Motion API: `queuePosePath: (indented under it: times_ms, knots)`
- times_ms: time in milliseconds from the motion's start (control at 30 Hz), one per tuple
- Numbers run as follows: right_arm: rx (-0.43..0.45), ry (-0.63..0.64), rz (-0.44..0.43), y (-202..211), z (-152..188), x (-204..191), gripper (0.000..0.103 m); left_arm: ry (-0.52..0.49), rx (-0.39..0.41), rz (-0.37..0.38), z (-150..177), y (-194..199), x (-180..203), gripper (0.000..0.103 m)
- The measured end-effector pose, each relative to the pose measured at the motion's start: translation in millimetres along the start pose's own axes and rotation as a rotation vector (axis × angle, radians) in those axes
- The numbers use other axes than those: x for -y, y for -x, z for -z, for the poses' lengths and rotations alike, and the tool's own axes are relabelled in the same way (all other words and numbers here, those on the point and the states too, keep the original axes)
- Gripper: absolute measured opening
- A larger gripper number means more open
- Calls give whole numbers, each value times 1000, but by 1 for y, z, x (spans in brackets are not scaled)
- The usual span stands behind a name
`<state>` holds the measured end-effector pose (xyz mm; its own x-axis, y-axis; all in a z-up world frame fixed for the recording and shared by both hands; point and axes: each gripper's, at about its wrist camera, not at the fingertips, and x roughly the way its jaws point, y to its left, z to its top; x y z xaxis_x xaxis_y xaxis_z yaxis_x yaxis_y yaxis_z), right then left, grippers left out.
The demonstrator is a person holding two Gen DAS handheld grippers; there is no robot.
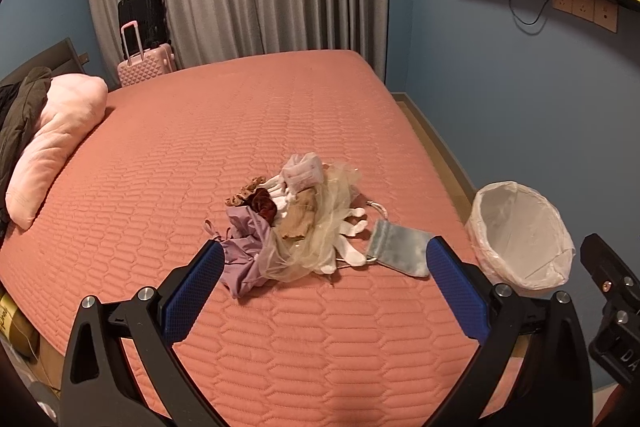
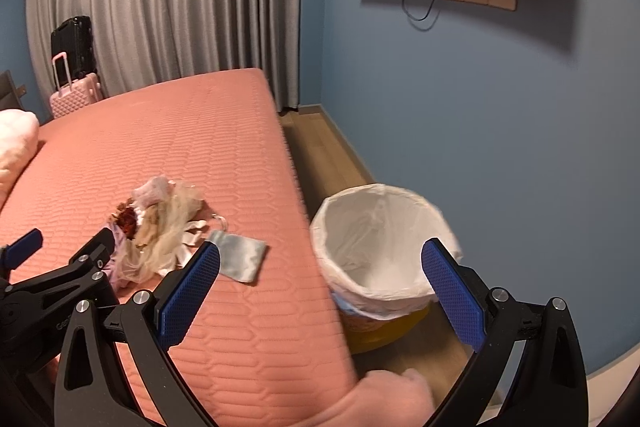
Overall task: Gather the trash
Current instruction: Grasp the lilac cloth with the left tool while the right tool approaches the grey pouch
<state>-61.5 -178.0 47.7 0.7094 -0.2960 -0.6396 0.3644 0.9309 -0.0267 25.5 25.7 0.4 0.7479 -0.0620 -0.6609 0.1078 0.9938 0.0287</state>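
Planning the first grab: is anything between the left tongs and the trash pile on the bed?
Nothing visible. The left tongs hang open just short of the trash pile, with only bare bed cover below; the lined bin stands off the bed's right edge.

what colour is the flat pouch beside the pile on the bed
Silvery grey satin drawstring pouch, seen best in the left wrist view.

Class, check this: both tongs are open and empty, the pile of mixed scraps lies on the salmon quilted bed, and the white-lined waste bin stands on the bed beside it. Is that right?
Not quite. The white-lined waste bin stands on the wooden floor beside the salmon quilted bed, as the right wrist view shows. Both the left tongs and right tongs are open and empty, and the pile of mixed scraps lies on the bed.
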Motion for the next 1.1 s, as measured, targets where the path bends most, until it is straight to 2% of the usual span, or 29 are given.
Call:
queuePosePath:
  times_ms: [167, 400, 633, 833, 1100]
  knots:
    - [-8, 17, -13, -17, -1, -21, 98, 47, -11, -24, -3, -21, -28, 97]
    - [-41, 21, -42, -47, -3, -49, 98, 56, -17, -54, 0, -55, -63, 96]
    - [-68, 31, -72, -78, -1, -81, 98, 74, -59, -60, 10, -96, -96, 96]
    - [-91, 48, -91, -103, 2, -111, 98, 92, -117, -19, 18, -128, -113, 96]
    - [-128, 45, -102, -130, 9, -135, 98, 113, -188, 28, 26, -155, -114, 88]
